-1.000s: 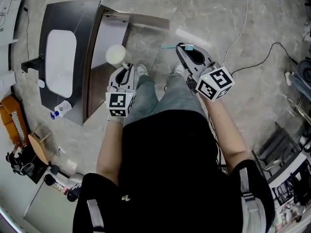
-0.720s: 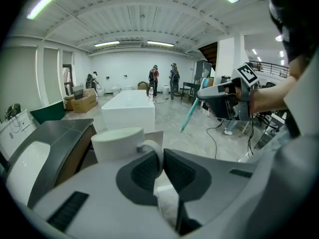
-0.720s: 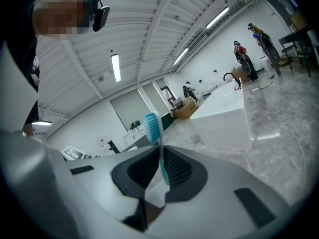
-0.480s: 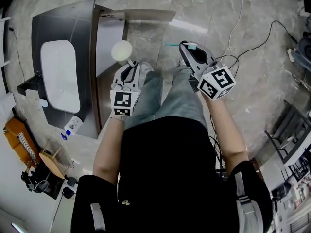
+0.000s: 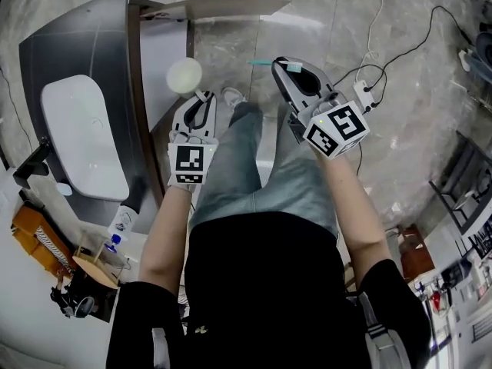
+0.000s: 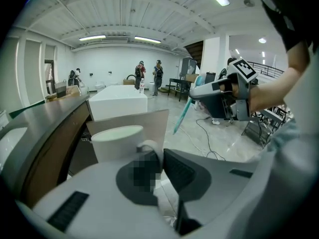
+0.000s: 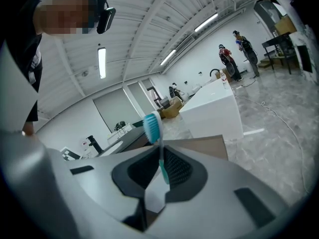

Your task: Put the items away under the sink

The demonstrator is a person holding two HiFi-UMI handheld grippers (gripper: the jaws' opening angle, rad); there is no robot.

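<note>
Left gripper (image 5: 201,98) is clamping the white cup (image 5: 184,75) by its handle, right gripper (image 5: 286,66) is pinching the teal toothbrush (image 5: 261,62) crosswise; both are facing the open cabinet door (image 5: 223,6) beneath the sink (image 5: 81,137), seemingly for stowing

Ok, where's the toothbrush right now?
The toothbrush is clamped in the jaws of the right gripper, top centre in the head view, over the floor just right of the white cup held by the left gripper.
</note>
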